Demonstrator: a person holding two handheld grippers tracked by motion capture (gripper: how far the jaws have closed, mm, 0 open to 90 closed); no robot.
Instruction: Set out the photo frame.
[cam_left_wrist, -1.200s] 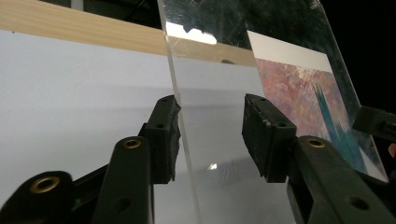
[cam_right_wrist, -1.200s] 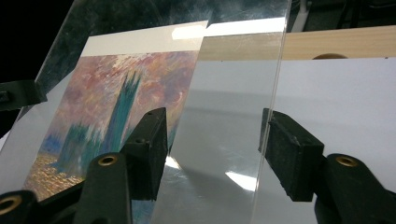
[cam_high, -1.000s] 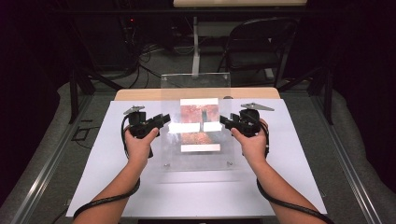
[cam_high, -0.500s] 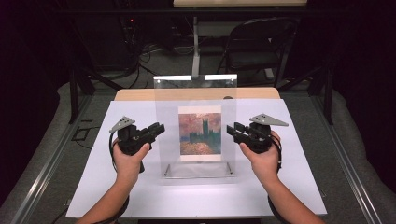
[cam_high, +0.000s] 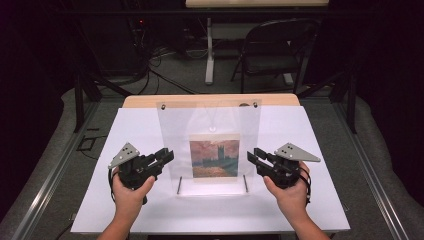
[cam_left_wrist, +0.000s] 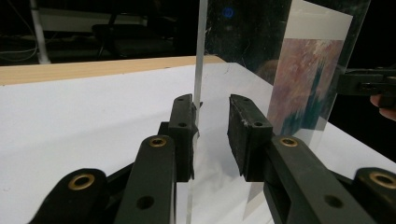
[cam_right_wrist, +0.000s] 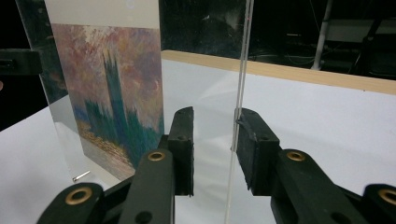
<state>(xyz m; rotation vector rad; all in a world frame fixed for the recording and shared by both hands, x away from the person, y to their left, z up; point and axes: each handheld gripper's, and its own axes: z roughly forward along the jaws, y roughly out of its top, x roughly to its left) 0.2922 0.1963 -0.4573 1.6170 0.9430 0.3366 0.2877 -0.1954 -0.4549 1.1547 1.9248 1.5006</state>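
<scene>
My left gripper (cam_high: 167, 155) and right gripper (cam_high: 254, 156) stand with jaws apart, each straddling a side edge of the one upright clear frame (cam_high: 208, 120). I count one painting print (cam_high: 214, 158) inside, with bare white table (cam_high: 100, 210) around it.

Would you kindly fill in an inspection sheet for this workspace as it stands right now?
Surface: white table top, with a bare wooden strip along its far edge.
Job's things: clear acrylic picture frame standing upright, holding a painted print of towers under a reddish sky; two metal pins at its base.
Clutter: nothing seen.
Grippers: left gripper open, jaws either side of the frame's left edge; right gripper open, jaws either side of its right edge.
Cables: black cable loops beside the left hand; more cables on the floor behind.
Surroundings: dark folding chair and a white post beyond the table.
</scene>
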